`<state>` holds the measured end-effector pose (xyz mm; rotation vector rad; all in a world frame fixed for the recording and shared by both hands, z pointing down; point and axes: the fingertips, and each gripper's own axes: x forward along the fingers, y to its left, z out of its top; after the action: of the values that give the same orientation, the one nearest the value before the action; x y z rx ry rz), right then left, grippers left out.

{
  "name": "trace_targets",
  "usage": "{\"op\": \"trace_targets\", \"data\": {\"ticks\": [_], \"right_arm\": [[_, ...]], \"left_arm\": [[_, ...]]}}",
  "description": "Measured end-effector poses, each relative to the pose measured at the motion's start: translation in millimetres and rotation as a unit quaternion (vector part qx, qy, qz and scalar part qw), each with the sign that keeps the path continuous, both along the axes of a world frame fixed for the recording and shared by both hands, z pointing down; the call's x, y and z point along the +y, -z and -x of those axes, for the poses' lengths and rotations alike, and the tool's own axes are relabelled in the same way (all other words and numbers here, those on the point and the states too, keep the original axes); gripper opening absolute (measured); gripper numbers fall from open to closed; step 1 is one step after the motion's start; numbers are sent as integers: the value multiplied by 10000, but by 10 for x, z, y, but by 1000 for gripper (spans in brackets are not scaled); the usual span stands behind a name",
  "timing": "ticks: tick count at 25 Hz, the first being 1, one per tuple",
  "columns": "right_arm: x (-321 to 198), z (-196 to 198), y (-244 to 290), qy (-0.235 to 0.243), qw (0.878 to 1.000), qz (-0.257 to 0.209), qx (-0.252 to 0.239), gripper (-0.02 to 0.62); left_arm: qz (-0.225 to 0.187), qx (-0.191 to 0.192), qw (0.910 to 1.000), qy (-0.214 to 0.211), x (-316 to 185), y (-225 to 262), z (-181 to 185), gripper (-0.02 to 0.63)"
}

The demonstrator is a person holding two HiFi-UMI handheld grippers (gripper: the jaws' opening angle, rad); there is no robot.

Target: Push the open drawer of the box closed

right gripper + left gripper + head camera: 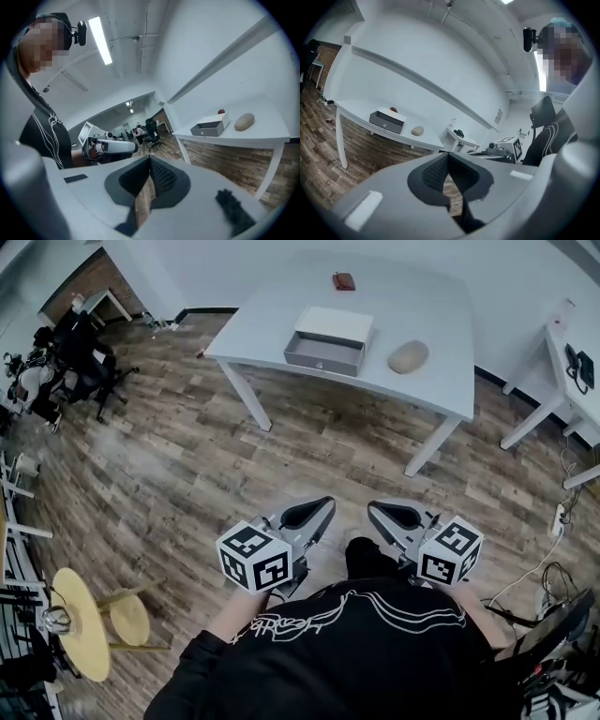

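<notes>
At the far left of the head view stands a black office chair point(82, 360), clear of the work. Nearer the person, the left gripper point(314, 512) is held close to the body over the wooden floor point(187, 465). Its 2 jaws are clenched tip to tip with nothing between them.

Ahead and well apart from both tools is the white table point(272, 310). On it sits the box point(336, 324), a white case with 1 grey drawer point(323, 352). The drawer is pulled out toward the table's near edge, and its front has a small knob. Just right of the box lies a beige oval object point(408, 356), and a small red-brown object point(344, 280) sits near the table's far edge.

The right gripper point(389, 515) hangs beside the left one, also low and near the body. Its own view shows its pads meeting at the tips, clenched on nothing.

I judge the task not yet begun: the drawer stands open and neither tool is near it. What is left is the whole job. The person has to walk up to the table, set a closed tip against the drawer front and press it in until it sits flush with the box. The box looks light, so it may slide back unless the other tool steadies it.
</notes>
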<state>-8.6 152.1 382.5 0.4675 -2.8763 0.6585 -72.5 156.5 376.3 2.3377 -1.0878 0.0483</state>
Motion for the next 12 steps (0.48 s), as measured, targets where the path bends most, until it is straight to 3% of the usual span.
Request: {"op": "trace_targets", "data": {"ticks": [12], "right_arm": [[-1634,89,-234,99,9998,194,35,8]], "left_arm": [[219,-454,9984,273,-1631,-247,184,8]]}}
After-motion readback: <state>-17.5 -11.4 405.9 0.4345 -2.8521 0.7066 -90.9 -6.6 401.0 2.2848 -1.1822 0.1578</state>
